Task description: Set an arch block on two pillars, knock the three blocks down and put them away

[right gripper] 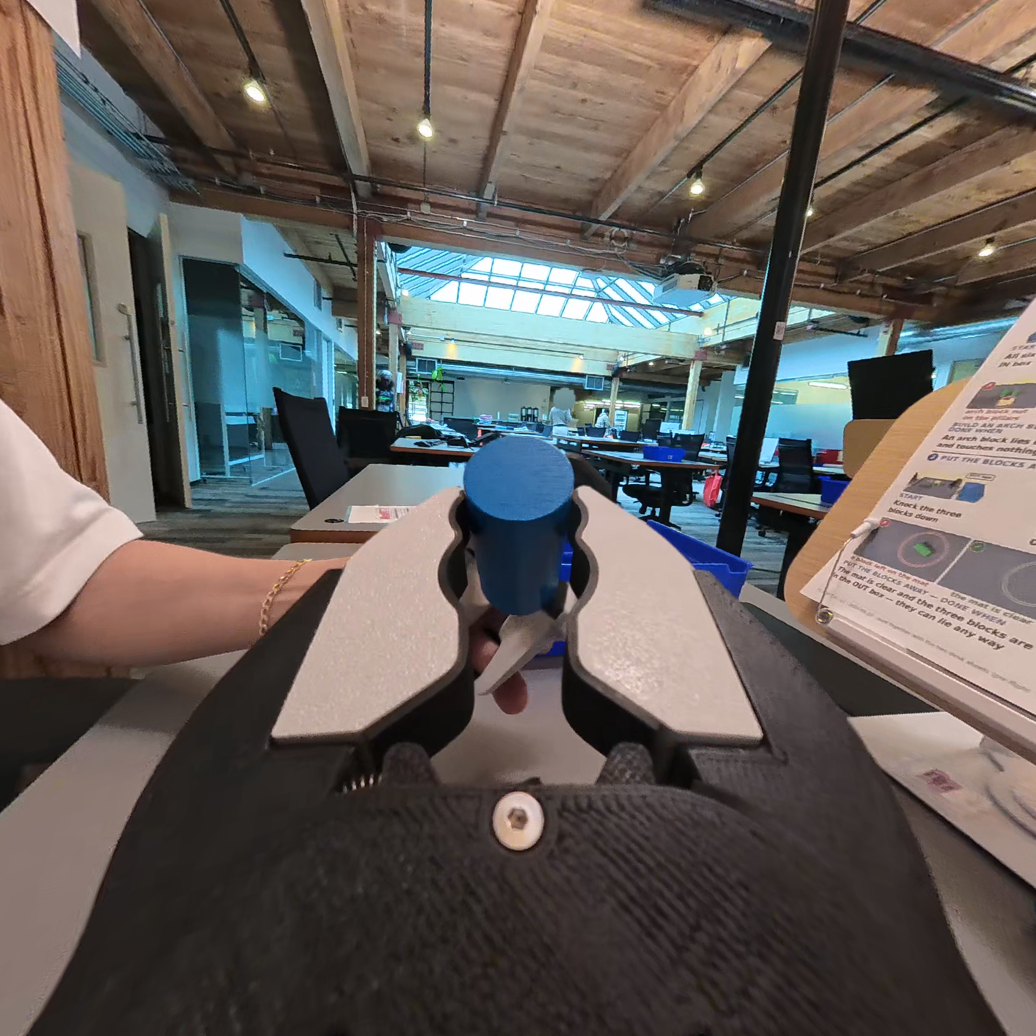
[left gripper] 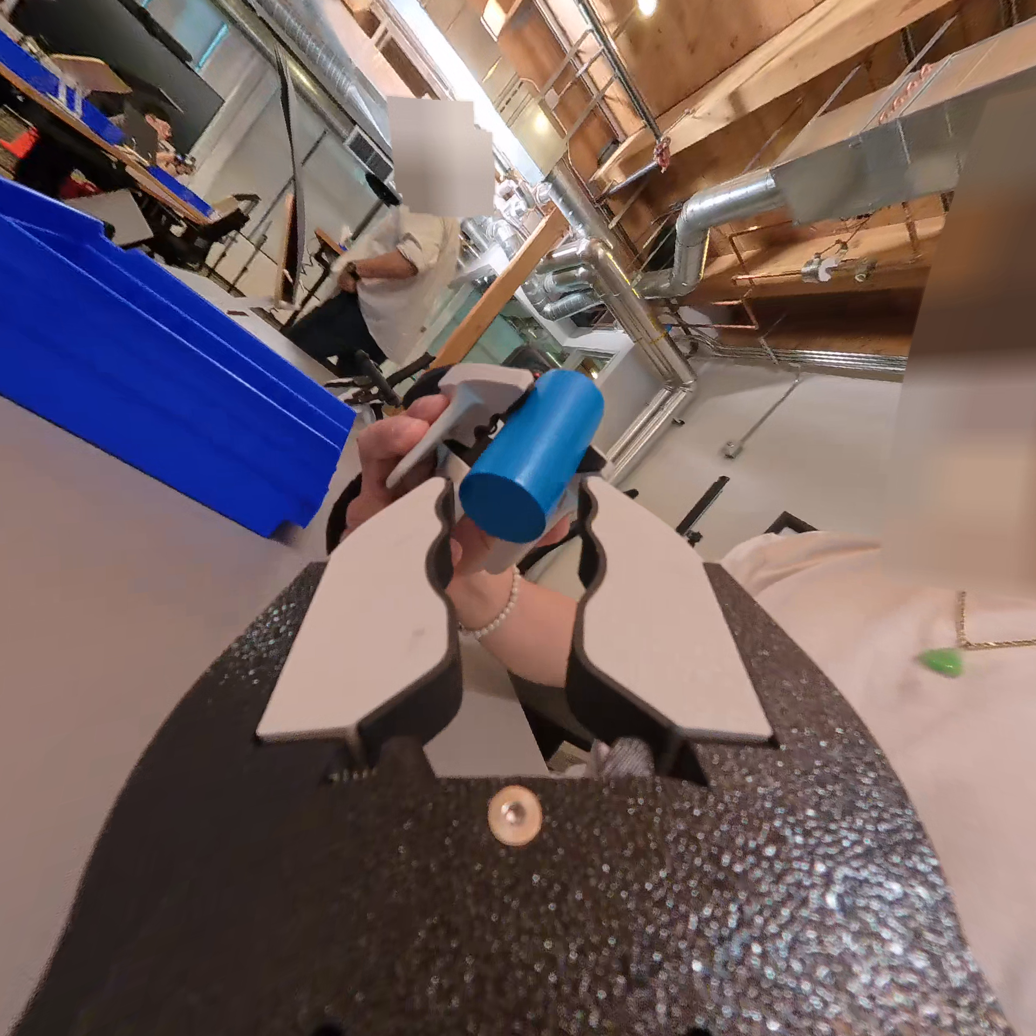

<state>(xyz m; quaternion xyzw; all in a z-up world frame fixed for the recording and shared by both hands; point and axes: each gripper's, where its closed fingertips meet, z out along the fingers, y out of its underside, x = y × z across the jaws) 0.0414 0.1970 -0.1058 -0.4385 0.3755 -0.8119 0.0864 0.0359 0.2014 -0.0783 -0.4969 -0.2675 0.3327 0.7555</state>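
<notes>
1. Right gripper point(right gripper: 518, 521): clenched on the blue plastic cylinder point(right gripper: 516, 538), held up in the air.
2. Left gripper point(left gripper: 516, 493): fingertips around the near end of the cylinder point(left gripper: 532, 448); grip impossible to tell.
3. Blue plastic bin point(left gripper: 140, 364): at far left.

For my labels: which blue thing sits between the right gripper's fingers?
The blue cylinder, between the right gripper's fingertips, flat end facing the camera. The blue bin lies farther behind, untouched.
</notes>
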